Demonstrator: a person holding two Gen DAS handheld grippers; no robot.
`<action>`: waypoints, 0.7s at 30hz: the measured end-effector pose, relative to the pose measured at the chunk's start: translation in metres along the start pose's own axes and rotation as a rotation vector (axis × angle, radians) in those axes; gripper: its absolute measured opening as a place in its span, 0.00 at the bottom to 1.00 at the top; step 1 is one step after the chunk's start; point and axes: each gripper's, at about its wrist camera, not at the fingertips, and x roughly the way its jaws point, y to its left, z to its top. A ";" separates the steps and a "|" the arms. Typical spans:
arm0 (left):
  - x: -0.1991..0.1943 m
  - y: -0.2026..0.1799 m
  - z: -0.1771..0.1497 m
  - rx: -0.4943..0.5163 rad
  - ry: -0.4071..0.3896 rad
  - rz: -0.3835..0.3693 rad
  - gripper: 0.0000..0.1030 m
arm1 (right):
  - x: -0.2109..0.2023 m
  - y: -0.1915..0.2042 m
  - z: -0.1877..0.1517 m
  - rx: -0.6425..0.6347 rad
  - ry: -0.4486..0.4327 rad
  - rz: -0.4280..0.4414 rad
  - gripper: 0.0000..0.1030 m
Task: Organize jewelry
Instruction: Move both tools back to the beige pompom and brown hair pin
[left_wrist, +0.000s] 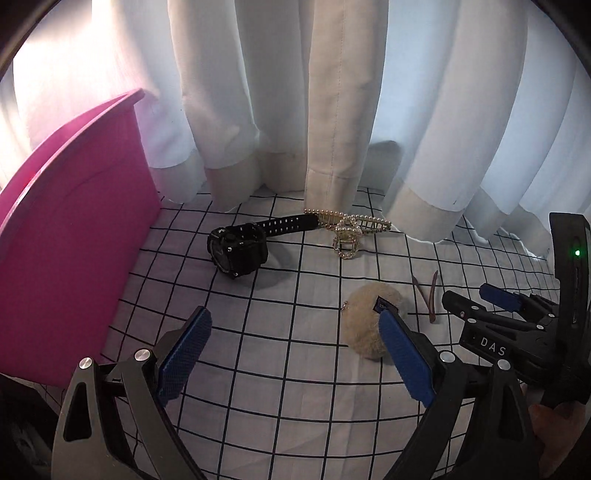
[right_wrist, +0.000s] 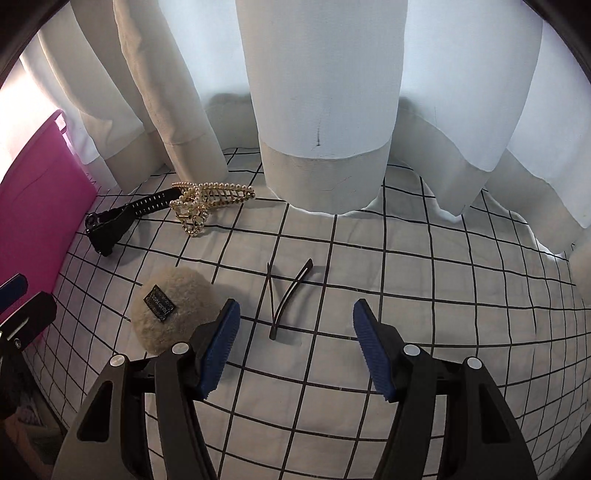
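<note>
2 tongs, left (left_wrist: 295, 354) and right (right_wrist: 293, 345), hang spread and empty over bare checked cloth (right_wrist: 424, 280) beside the pink bin (left_wrist: 74, 229).

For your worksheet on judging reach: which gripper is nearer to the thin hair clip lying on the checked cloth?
Right. The right gripper hangs open almost directly over the hair clip, which lies just ahead between its fingers. The left gripper is off to the side, beyond the fluffy puff.

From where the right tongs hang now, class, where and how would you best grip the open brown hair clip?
Probably at the joined tip of the hair clip, coming from above. The clip lies flat on the grid cloth as a V, its thin prongs splayed toward the curtain; the joint is its stoutest part and lies nearest the right tongs.
</note>
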 end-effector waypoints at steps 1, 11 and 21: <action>0.005 -0.002 -0.001 -0.003 0.006 0.004 0.88 | 0.005 0.001 0.000 -0.007 0.005 0.001 0.59; 0.034 -0.018 -0.002 -0.025 0.023 0.018 0.88 | 0.042 0.003 0.000 -0.049 0.038 -0.015 0.59; 0.061 -0.046 -0.005 -0.007 0.060 0.013 0.88 | 0.048 -0.024 0.002 -0.050 -0.002 -0.061 0.59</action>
